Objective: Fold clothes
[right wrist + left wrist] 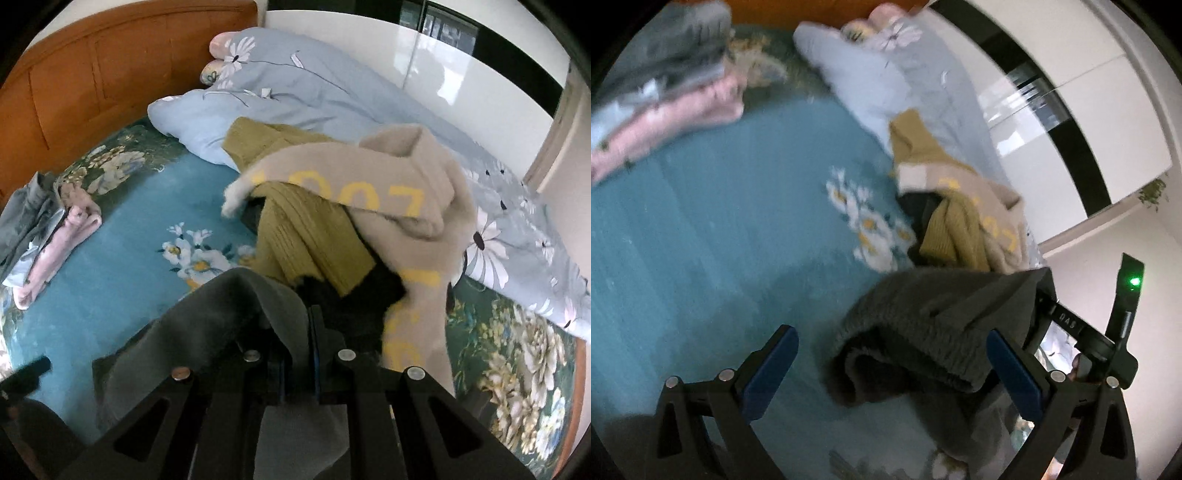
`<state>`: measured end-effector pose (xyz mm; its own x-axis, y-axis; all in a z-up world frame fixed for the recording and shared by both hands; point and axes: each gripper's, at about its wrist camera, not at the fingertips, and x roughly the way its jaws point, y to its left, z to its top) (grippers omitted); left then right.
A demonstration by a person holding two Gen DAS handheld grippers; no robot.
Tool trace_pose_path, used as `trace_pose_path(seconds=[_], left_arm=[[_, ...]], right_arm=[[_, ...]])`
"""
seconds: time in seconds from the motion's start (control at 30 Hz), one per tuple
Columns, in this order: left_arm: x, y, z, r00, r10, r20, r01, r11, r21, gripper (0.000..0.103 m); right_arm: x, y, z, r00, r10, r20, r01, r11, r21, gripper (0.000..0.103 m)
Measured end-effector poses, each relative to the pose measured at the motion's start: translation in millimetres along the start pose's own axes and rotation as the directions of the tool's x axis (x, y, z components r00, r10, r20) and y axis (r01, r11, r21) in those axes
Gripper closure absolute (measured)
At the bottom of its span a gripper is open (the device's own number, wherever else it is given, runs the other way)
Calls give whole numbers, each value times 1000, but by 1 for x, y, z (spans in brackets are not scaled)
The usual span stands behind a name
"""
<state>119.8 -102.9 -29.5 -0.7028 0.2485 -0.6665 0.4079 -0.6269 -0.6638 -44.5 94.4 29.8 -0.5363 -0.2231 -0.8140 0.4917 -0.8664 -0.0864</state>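
Fuzzy grey garment, thick, rumpled.

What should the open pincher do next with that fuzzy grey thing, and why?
Probably the left gripper should close on the free edge of the grey garment. Its jaws stand wide open with the cloth hanging between them, while the right gripper is shut on another part. Two grips would let the person spread it flat on the teal blanket.
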Motion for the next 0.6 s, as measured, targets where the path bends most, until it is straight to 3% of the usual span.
trace_pose_path(seconds=[0.13,0.23,0.27,0.37,0.5,0.6], left_arm=[[17,-1,-9,996,-3,-84,-3,998,-69,0],[21,9,-18,992,-72,-108,48,977,-208,0],[25,17,-23,983,-146,-115,103,944,-314,1],[34,24,-31,951,-287,-112,203,857,-473,1],[45,19,-35,904,-422,-72,301,746,-594,1],[60,26,-41,883,-469,-3,322,612,-723,1]], right_arm=[[8,-1,-3,1000,1,-2,-1,1000,-12,92],[6,1,-6,1000,7,5,-7,999,-31,92],[6,1,-8,1000,16,6,-16,1000,-22,92],[4,-1,-14,999,51,10,-52,999,12,92],[-7,0,-26,996,83,28,-84,996,21,91],[-14,0,-35,995,100,29,-101,994,32,91]])
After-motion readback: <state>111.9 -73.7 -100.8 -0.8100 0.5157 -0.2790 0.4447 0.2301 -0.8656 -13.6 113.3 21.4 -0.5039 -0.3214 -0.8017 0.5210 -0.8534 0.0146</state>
